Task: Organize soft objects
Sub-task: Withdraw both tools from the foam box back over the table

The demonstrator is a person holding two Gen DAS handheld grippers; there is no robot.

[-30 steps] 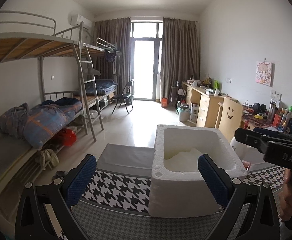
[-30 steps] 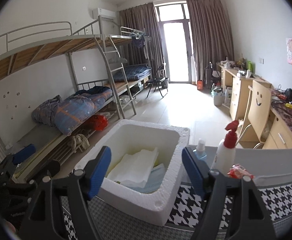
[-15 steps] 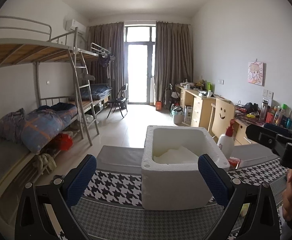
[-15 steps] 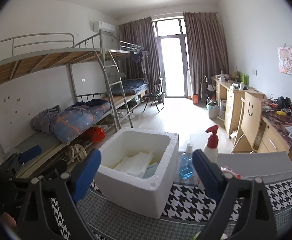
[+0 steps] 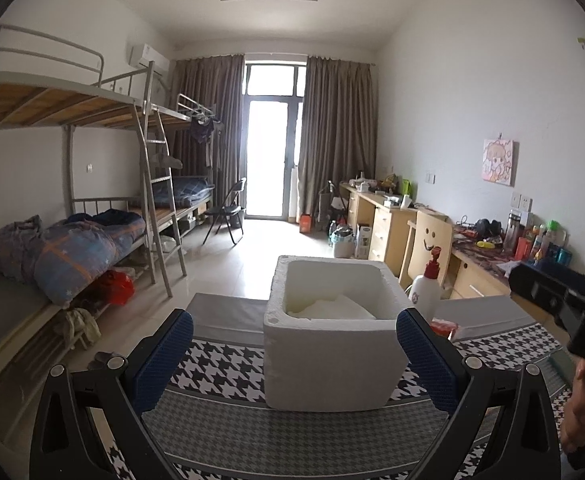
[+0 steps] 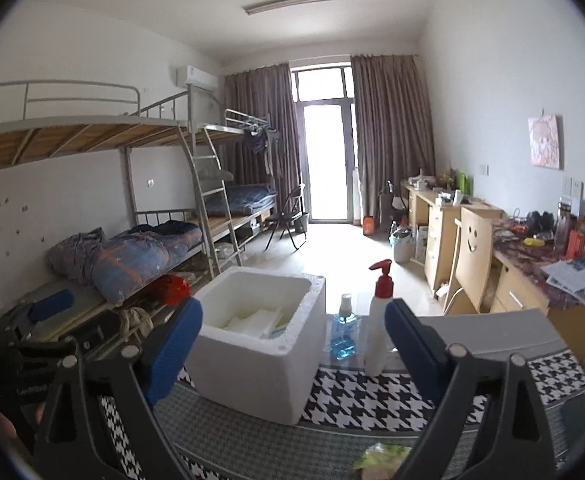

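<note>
A white foam box (image 5: 334,344) stands on the houndstooth tablecloth (image 5: 220,368), seen also as the foam box (image 6: 260,348) in the right wrist view. White folded soft sheets (image 6: 252,320) lie inside it, with a bit of light blue beside them. My left gripper (image 5: 292,356) is open, back from the box, nothing between its blue pads. My right gripper (image 6: 292,352) is also open and empty, held in front of the box. A green soft item (image 6: 380,456) lies on the cloth at the bottom edge of the right wrist view.
A white pump bottle with a red top (image 6: 378,320) and a small blue spray bottle (image 6: 344,330) stand right of the box. A red packet (image 5: 444,326) lies near them. Bunk beds (image 5: 72,240) line the left wall, desks and a smiley chair (image 5: 428,240) the right.
Both grippers have pulled back from the foam box, which now looks smaller and farther. The right gripper's jaws have spread wider. The bottles have come into fuller view.
</note>
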